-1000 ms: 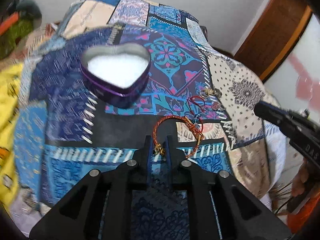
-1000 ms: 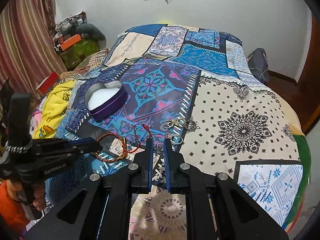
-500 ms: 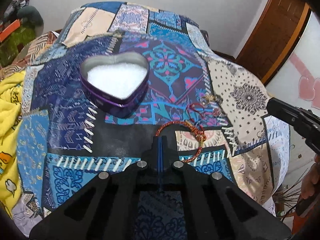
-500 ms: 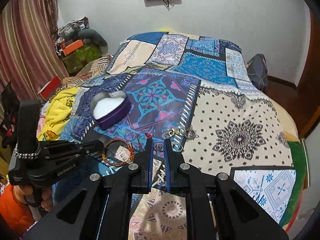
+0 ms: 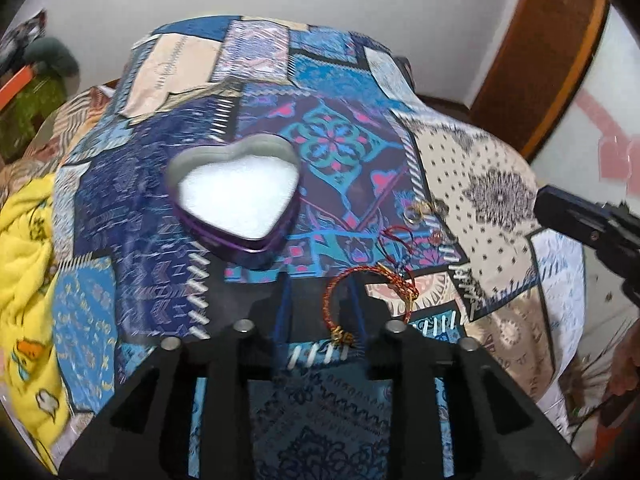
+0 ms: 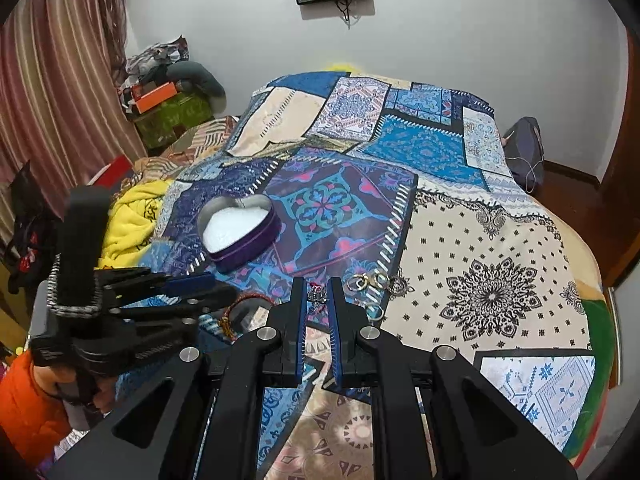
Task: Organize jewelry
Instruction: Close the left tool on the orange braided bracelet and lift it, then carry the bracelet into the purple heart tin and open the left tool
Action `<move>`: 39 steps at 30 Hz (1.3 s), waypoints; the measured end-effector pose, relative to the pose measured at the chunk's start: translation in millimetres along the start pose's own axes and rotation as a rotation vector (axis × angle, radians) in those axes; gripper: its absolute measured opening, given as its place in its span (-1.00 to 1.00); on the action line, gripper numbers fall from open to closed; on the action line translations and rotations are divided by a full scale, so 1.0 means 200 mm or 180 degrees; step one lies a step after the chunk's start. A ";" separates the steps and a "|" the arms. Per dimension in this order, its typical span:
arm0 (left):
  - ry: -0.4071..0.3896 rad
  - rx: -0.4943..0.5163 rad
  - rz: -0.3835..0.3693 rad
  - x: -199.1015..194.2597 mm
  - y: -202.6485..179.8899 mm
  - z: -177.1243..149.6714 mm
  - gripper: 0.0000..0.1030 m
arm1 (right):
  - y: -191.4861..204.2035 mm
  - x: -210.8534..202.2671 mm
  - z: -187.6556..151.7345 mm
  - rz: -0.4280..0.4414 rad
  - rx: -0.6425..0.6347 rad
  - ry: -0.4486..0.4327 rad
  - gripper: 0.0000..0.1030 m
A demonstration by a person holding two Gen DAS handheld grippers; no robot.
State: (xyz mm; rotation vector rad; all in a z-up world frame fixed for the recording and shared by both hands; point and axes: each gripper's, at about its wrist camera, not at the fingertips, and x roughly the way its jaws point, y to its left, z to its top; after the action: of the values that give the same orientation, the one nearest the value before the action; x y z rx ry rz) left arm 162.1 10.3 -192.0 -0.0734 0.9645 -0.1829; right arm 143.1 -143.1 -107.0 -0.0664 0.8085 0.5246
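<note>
Left claw point(image 5: 318, 308) went from pinched fully together half a second earlier to spread apart; its jaws had just been opening. The red-and-gold braided bracelet point(image 5: 370, 296), which sat ahead of the closed tips then, now lay with its near arc and gold clasp between the fingers, against the right finger, pads not pressing it. In the left wrist view the heart-shaped tin point(image 5: 236, 196) shifted toward centre-frame and the picture tilted a bit. In the right wrist view the left claw point(image 6: 208, 286) showed its blue pads separated.
</note>
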 end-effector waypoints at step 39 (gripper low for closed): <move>-0.0737 -0.0114 0.0411 -0.32 0.35 0.20 -0.98 | 0.28 0.18 0.39 0.0351 -0.0290 -0.0315 -0.82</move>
State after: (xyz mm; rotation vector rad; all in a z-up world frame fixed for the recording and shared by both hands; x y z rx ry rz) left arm 167.5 89.9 -126.9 -0.0634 0.7389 -0.0366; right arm 189.0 -58.9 -69.4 -0.0795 0.6941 0.6642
